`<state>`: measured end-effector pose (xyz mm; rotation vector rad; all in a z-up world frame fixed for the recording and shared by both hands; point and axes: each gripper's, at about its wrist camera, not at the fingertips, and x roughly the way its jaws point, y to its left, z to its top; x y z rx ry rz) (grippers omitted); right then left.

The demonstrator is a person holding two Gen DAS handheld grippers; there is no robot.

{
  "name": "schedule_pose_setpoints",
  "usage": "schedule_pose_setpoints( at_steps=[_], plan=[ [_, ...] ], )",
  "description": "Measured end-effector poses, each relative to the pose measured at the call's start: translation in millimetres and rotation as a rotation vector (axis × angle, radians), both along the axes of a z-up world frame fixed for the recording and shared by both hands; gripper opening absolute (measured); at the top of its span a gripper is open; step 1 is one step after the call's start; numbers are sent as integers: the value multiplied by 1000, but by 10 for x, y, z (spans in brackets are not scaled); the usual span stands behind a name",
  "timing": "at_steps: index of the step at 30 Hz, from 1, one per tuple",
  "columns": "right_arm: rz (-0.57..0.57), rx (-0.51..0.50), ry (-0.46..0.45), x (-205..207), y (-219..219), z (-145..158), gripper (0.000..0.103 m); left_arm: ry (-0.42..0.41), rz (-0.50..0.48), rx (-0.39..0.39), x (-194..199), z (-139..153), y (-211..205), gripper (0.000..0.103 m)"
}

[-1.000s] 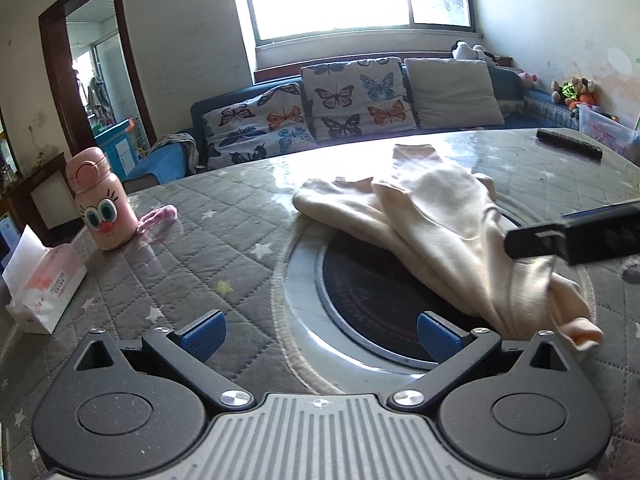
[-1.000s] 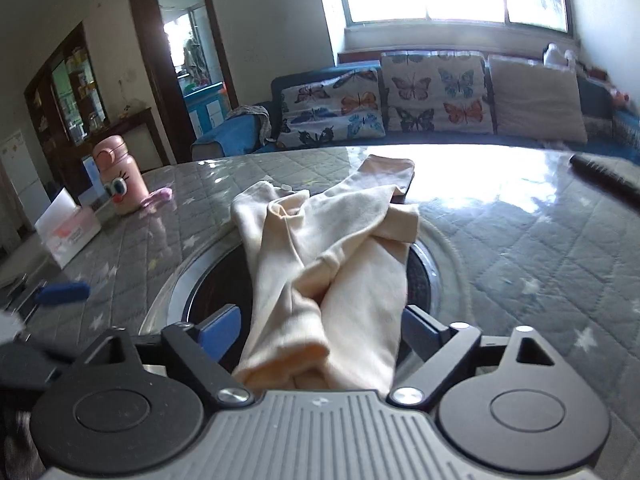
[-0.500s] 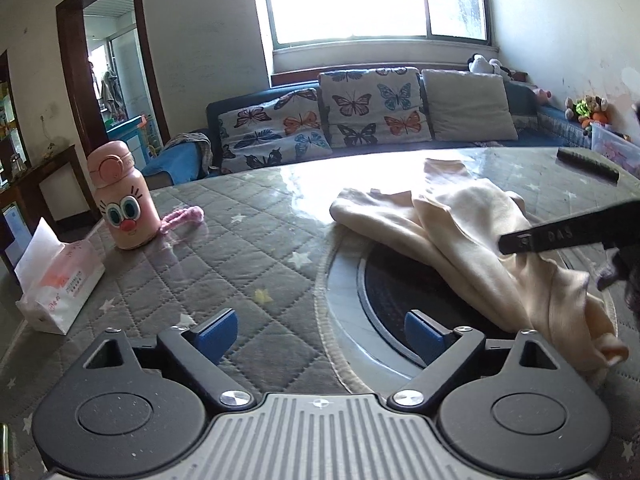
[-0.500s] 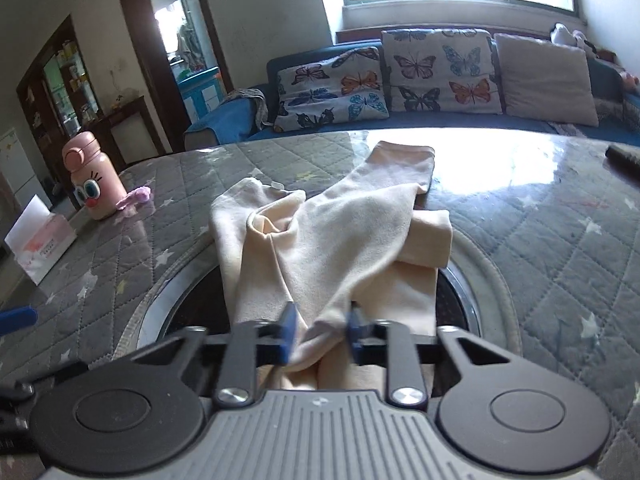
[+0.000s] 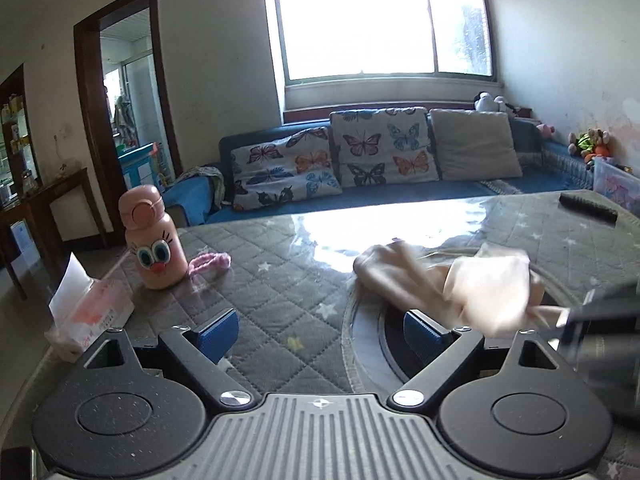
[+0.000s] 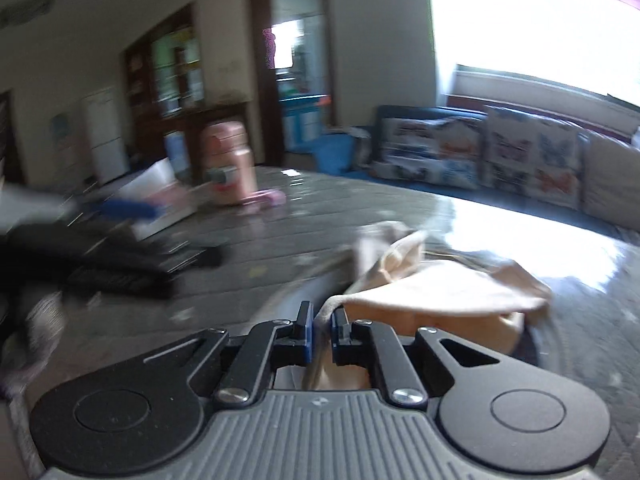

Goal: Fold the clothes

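The right hand-held gripper [image 6: 322,334] is clamped on the crumpled cream garment [image 6: 440,292], the left hand-held gripper [image 5: 320,330] is apart; no neat fold is made yet

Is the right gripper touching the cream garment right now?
Touching. In the right wrist view, the right gripper has its jaws closed on a fold of the cream garment.

Bottle [image 5: 154,238] left of garment [image 5: 452,280] on table [image 5: 280,292]; tissue box [image 5: 90,314] nearer; sofa [image 5: 400,164] behind.
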<state>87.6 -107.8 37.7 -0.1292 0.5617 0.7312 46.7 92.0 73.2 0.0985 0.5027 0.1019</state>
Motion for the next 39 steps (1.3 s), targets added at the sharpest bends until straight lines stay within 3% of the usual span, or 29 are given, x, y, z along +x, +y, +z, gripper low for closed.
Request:
schedule_pose_setpoints(
  at_steps=[6, 11, 15, 17, 26, 29, 31, 34, 39],
  plan=[
    [247, -61, -9, -560, 343, -99, 8, 3, -94, 5, 0, 56, -173, 91],
    [321, -90, 26, -822, 361, -185, 14, 32, -188, 3, 9, -53, -362, 91],
    [285, -72, 47, -928, 75, -107, 26, 60, -252, 7, 57, -157, -523, 91],
    [256, -57, 58, -981, -115, -52, 38, 70, -287, 7, 90, -200, -630, 91],
    [53, -73, 88, -1015, -692, -26, 47, 106, -393, 15, 302, -432, -1033, 88],
    [14, -77, 100, -833, -783, -73, 48, 131, -395, 24, 373, -536, -1106, 72],
    [-2, -73, 103, -817, -836, -75, 48, 156, -390, 22, 428, -600, -1107, 44],
    [-35, -60, 111, -736, -924, -85, 48, 170, -374, 6, 460, -640, -1045, 11],
    [-110, -29, 135, -515, -956, -141, 48, 112, -310, -32, 369, -503, -787, 5]
  ],
)
